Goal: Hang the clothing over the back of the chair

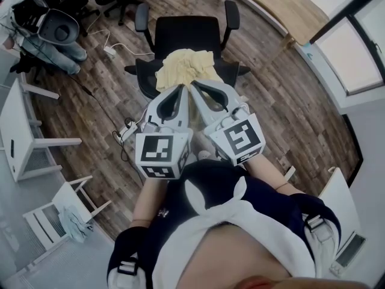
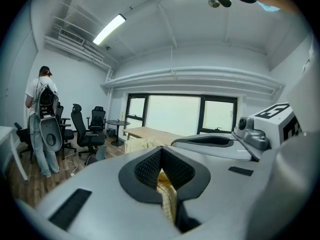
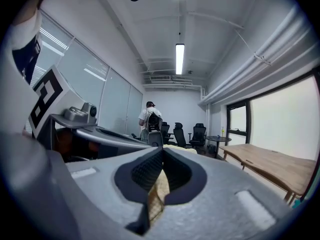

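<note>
Both tools sit side by side at the centre of the head view, their tips pointing to 12 o'clock and meeting the near edge of a pale yellow garment (image 1: 183, 65). The left tool (image 1: 179, 90) is clamped shut on a fold of that yellow cloth, which shows pinched between its dark ribbed pads in the left gripper view. The right tool (image 1: 198, 88), just beside it at 3 o'clock, is likewise closed on a strip of the same fabric. The garment lies bunched over the seat of a black office chair (image 1: 183, 35), not yet over the backrest, which stands at 12 o'clock of the cloth between two armrests. The chair rests on a dark wood-plank floor (image 1: 289, 119). A wooden table (image 1: 289, 5) stands at 1 o'clock of the chair. In both gripper views a person (image 2: 42, 124) with a backpack stands well apart among other black chairs.
</note>
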